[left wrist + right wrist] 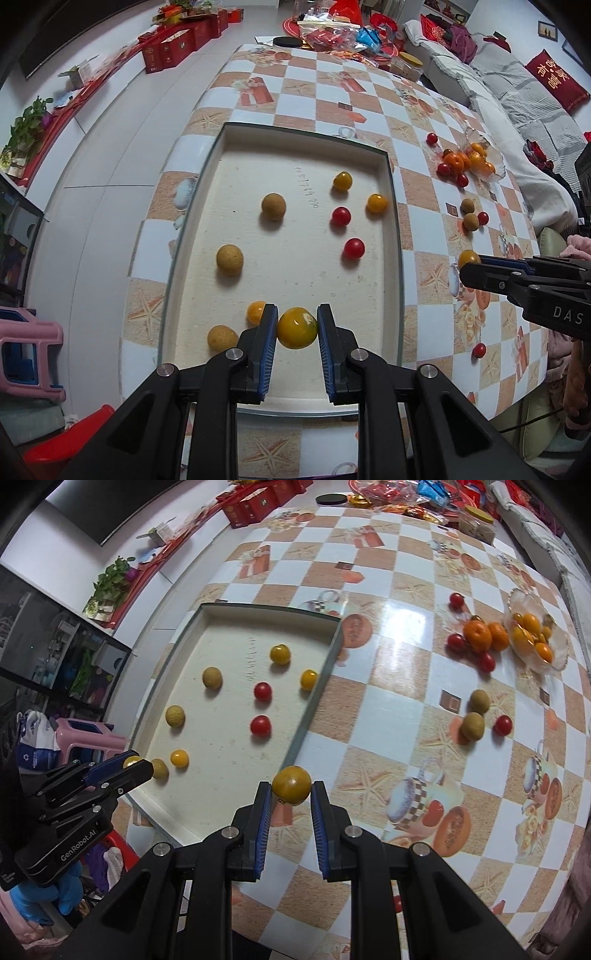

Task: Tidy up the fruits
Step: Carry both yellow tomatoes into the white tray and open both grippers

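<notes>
Tongs status first: we see the left gripper (297,325) pinching a yellow tomato (297,328) between its blue pads, held over the near end of the white tray (306,142). The right gripper (291,794) likewise pinches a second yellow tomato (291,785), and sits over the checkered tablecloth (388,709), just right of the tray's right wall.

Ahead of the left tongs, inside the tray, we count:
- three brown longans (229,260), one just left of the tips, two further ahead-left
- a small yellow tomato (256,312) touching the outside of the left finger, as far as we can tell
- two red cherry tomatoes (354,248) ahead-right
- two more yellow ones (376,203) beyond those, near the far right corner

Ahead-right of the right tongs, out on the cloth:
- two longans (472,725) side by side, with a red tomato (503,725) just right of them
- further out, two oranges (478,635) with red tomatoes around them
- a glass dish (554,661) of yellow-orange fruit just right of the oranges

Lone red tomato (479,349) on the cloth well right of the left tongs, under the right gripper's body.
</notes>
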`<state>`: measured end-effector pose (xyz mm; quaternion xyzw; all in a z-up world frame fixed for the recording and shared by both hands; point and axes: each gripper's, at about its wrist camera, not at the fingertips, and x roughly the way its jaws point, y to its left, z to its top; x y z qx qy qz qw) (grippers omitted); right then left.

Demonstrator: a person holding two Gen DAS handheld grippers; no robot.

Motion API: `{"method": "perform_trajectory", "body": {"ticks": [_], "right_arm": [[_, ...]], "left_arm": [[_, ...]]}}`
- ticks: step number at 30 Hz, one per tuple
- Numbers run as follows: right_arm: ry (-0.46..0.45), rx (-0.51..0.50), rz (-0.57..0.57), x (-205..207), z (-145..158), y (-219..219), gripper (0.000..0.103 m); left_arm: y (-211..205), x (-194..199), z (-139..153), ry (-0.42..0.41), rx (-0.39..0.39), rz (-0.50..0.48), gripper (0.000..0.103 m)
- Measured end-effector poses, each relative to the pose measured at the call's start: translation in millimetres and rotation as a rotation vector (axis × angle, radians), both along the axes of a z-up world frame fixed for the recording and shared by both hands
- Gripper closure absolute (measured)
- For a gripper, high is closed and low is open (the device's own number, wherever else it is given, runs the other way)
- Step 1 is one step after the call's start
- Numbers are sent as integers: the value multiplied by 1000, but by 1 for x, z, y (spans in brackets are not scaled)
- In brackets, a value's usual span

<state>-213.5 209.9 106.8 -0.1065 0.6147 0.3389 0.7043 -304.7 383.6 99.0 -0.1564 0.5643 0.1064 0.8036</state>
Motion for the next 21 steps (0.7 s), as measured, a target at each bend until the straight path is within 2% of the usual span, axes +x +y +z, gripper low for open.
{"method": "perform_trajectory", "body": {"ticks": [10,21], "right_arm": [[5,-3,35,-3,0,31,80],[23,-2,55,2,-9,56,80]], "left_arm": [[27,-2,6,-16,9,17,80],[56,39,-5,1,50,4,80]]}}
